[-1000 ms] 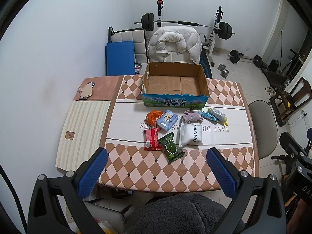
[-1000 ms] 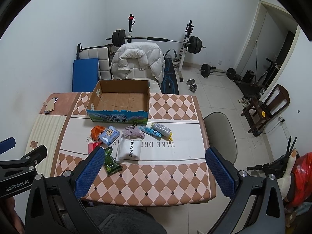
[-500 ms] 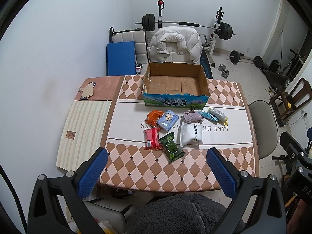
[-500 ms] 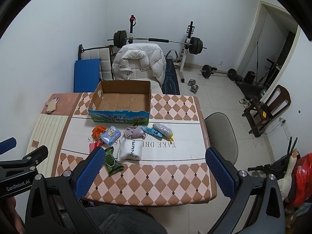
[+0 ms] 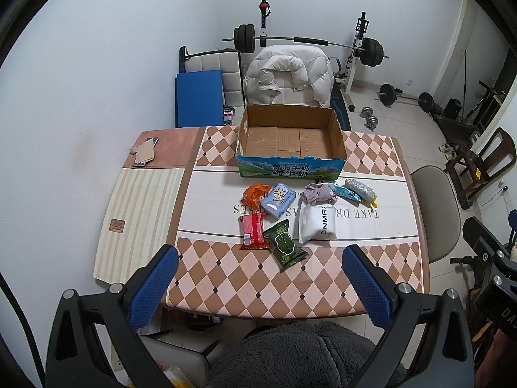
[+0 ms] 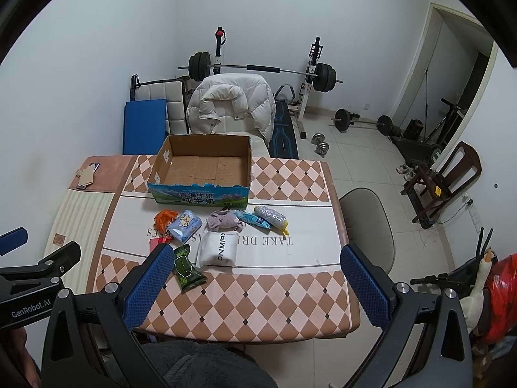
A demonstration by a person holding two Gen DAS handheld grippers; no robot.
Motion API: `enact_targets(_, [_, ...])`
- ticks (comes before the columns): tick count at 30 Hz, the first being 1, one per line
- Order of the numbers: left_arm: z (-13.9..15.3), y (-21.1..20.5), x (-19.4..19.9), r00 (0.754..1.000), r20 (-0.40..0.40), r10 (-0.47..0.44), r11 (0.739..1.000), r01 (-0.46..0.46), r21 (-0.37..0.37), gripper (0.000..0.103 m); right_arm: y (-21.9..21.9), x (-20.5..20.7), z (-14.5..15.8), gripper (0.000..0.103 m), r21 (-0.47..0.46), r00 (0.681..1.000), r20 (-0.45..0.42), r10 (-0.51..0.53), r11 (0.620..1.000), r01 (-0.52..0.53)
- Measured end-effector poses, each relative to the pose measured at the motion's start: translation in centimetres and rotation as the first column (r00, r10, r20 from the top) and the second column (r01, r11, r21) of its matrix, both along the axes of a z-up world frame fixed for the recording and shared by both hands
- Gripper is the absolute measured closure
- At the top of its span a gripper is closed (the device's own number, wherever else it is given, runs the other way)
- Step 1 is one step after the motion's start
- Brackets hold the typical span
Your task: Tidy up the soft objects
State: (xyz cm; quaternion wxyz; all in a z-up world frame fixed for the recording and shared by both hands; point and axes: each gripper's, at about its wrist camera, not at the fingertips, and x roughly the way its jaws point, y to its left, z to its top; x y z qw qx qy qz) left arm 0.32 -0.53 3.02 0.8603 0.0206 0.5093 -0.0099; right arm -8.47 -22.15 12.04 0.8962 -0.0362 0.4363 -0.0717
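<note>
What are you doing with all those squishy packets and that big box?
A person holds a two-finger gripper in each hand above the checkered table. Both the left gripper and the right gripper are open and hold nothing. The open cardboard box with blue printed sides is empty. In front of it lie soft things: a white pouch, a green packet, a red packet, a light blue tissue pack and a bundled purple cloth. Nothing is sorted yet.

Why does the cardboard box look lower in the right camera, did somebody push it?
No. The cardboard box keeps its place on the checked tablecloth, beside the white pouch. Box, table and barbell rack all slid down together, so the right gripper tilted up.
</note>
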Motion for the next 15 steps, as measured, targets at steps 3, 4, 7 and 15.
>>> enact_targets(3, [0.0, 0.0, 0.0, 1.000, -0.002, 0.000, 1.000, 0.000, 0.000, 0.000, 0.0, 0.0, 0.0, 0.000, 0.002, 1.000, 0.002, 0.002, 1.000, -0.002])
enact_targets(4, [-0.2, 0.0, -0.1, 1.000, -0.001, 0.000, 1.000, 0.000, 0.002, 0.000, 0.0, 0.0, -0.1, 0.000, 0.001, 1.000, 0.001, 0.002, 1.000, -0.002])
enact_targets(7, [0.1, -0.1, 0.0, 1.000, -0.010, 0.001, 1.000, -0.001, 0.001, 0.000, 0.0, -0.1, 0.0, 0.000, 0.008, 1.000, -0.002, 0.003, 1.000, -0.003])
enact_targets(15, [-5.2, 1.0, 4.2, 0.997, -0.072, 0.040, 0.997, -0.034, 0.076, 0.000, 1.6, 4.7, -1.7, 0.000, 0.005, 0.997, -0.065, 0.044, 0.999, -0.044])
